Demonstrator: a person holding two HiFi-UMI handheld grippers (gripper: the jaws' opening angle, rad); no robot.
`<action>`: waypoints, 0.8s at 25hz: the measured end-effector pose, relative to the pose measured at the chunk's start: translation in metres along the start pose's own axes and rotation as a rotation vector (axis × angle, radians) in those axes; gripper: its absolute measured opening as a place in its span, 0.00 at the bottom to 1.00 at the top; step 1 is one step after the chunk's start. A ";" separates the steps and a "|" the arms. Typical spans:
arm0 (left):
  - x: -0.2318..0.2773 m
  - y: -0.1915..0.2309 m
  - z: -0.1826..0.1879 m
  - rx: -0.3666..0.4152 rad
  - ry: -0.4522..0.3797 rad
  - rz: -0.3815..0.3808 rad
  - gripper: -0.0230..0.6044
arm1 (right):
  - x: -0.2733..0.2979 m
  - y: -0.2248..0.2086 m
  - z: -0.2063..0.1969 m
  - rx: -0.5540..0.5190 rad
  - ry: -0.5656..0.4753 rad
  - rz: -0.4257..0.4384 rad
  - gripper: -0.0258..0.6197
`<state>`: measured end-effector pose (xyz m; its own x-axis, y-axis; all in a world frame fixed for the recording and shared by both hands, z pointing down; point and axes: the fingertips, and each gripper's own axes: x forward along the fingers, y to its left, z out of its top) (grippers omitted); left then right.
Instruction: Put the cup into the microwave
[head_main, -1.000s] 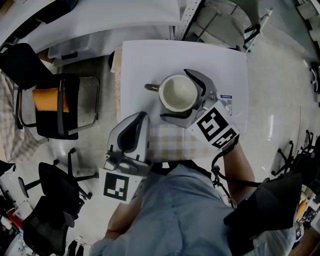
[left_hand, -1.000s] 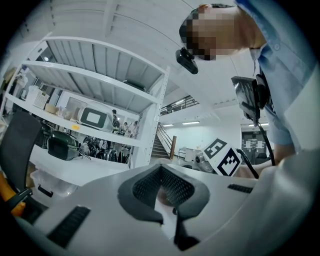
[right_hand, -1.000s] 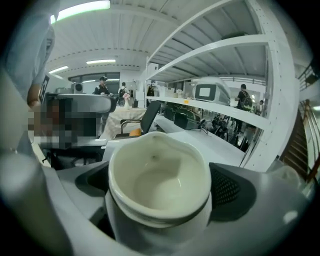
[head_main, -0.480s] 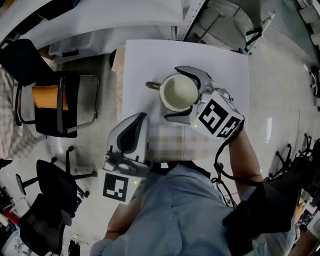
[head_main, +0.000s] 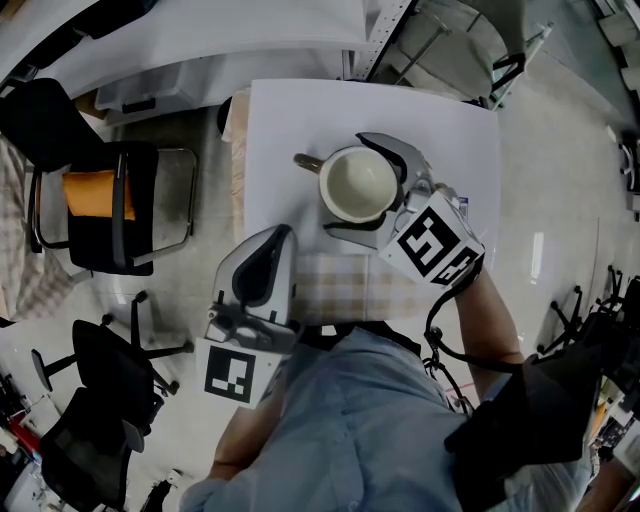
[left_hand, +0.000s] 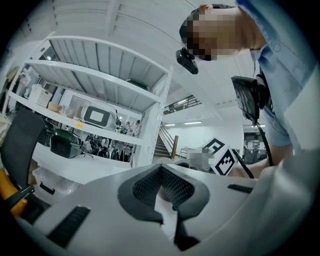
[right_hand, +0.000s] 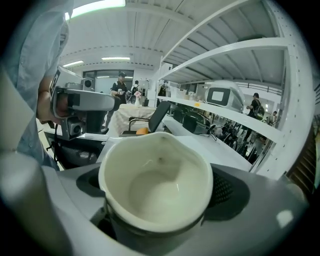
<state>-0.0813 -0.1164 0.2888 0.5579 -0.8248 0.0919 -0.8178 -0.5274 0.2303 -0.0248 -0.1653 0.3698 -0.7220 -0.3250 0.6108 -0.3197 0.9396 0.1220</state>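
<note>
Fingers (head_main: 398, 155) of the right gripper (head_main: 352, 187) clamp the cup (head_main: 358, 186) by its sides (handle toward the left edge of the table (head_main: 280, 115)), forearm (head_main: 492, 312) reaching over the near edge, while the left gripper (head_main: 280, 240) hangs back, fingers pressed together.

Right gripper (head_main: 352, 186) extended forward, jaws clamped round cup (head_main: 362, 190); left gripper (head_main: 286, 234) near torso, jaws together.

Cream cup, grey tools, white bench

The cup (right_hand: 155, 185) is cream inside with a dark outer wall. The right tool (head_main: 345, 186) and left tool (head_main: 279, 240) are pale grey with black textured pads and black-and-white square markers. The bench (head_main: 300, 110) is white, its cloth (head_main: 345, 285) beige-and-white checked. The chair (head_main: 120, 215) is black with an orange cushion (head_main: 92, 196).
</note>
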 end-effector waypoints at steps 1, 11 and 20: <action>0.000 0.000 -0.001 0.001 0.001 -0.002 0.04 | -0.002 -0.002 0.000 0.011 -0.012 -0.016 0.89; 0.004 -0.008 -0.001 0.004 0.009 -0.039 0.04 | -0.010 -0.006 -0.007 0.000 0.042 -0.056 0.87; 0.002 -0.005 0.001 -0.003 0.000 -0.038 0.04 | -0.008 -0.002 -0.008 -0.143 0.119 0.101 0.93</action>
<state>-0.0763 -0.1151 0.2869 0.5888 -0.8040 0.0826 -0.7953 -0.5581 0.2367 -0.0132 -0.1634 0.3707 -0.6658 -0.2211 0.7126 -0.1527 0.9752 0.1599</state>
